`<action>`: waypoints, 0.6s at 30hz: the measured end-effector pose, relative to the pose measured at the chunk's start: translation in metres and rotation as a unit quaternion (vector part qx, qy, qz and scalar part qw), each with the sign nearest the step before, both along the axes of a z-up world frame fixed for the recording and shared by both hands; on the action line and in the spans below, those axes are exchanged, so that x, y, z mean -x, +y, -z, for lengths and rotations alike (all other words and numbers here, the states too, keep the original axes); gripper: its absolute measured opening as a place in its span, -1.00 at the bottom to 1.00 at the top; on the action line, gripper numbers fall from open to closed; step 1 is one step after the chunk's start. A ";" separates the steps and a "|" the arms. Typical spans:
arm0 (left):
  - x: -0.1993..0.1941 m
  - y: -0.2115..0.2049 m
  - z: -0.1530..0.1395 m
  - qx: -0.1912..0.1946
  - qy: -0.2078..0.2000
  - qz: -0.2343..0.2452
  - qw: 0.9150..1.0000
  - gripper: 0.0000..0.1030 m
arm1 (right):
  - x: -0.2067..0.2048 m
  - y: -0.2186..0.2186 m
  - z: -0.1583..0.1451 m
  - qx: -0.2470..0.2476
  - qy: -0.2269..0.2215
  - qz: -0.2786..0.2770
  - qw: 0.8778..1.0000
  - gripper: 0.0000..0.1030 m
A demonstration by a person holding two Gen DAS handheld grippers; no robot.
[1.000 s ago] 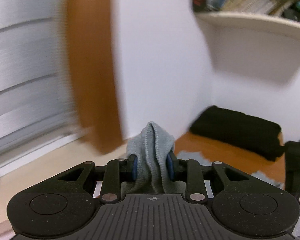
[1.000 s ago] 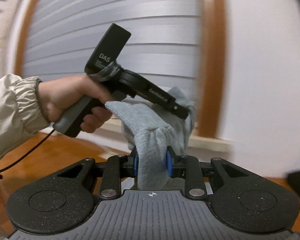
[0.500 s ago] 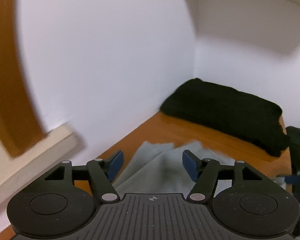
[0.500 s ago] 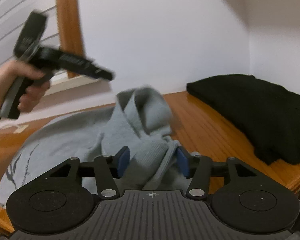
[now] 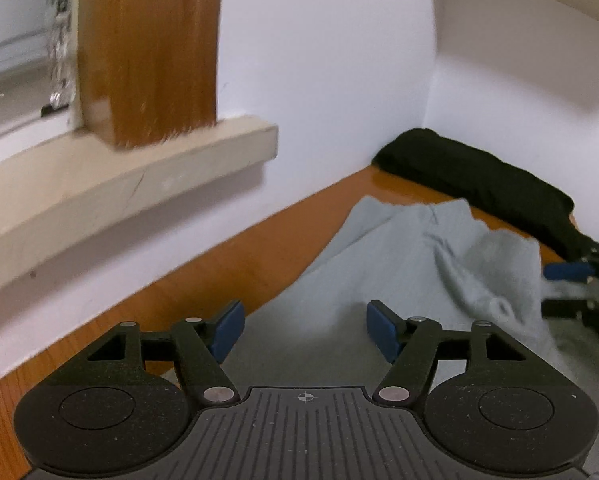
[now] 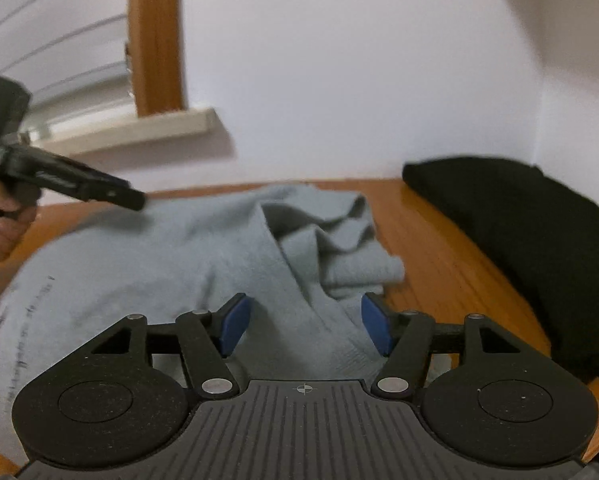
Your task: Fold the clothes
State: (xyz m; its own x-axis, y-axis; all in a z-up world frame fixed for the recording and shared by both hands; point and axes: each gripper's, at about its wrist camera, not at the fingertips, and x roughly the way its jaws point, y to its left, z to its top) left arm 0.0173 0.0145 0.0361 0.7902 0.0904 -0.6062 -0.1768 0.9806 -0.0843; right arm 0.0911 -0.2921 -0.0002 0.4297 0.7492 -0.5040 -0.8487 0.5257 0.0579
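A second ago each tool pinched a bunched fold of the grey top in the air; now both have dropped it and come down low over the tabletop. The left tool (image 5: 303, 332) has let go and stands with its blue pads apart, only flat cloth between them, untouched. The right tool (image 6: 305, 326) has just been opening too; its pads are apart, cloth lying between them but not pressed. By my reading the garment has been laid out for folding, and no fold is made yet.

The grey top (image 6: 203, 256) lies spread on the orange wooden tabletop (image 6: 439, 256), soft and fleecy, with dark print at its near left edge and a rumpled, layered heap toward the right. Beyond it a black garment (image 6: 539, 224), thick and matte, sits folded against the white wall.
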 end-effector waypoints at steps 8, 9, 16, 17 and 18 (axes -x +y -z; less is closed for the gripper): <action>0.016 0.023 0.011 0.003 -0.003 0.014 1.000 0.36 | -0.021 -0.031 -0.020 -0.042 0.017 0.075 0.996 -0.92; 0.017 0.026 0.012 0.006 -0.006 0.015 1.000 0.36 | -0.023 -0.036 -0.022 -0.040 0.022 0.087 0.995 -0.93; 0.025 0.038 0.018 0.022 -0.016 0.029 0.999 0.37 | -0.005 -0.022 -0.022 0.011 -0.030 0.136 0.990 -0.78; 0.026 0.039 0.019 0.024 -0.017 0.031 0.999 0.37 | -0.001 -0.018 -0.024 0.006 -0.027 0.124 0.992 -0.70; 0.027 0.041 0.019 0.022 -0.016 0.029 0.999 0.37 | 0.002 -0.013 -0.025 0.000 -0.026 0.111 0.994 -0.48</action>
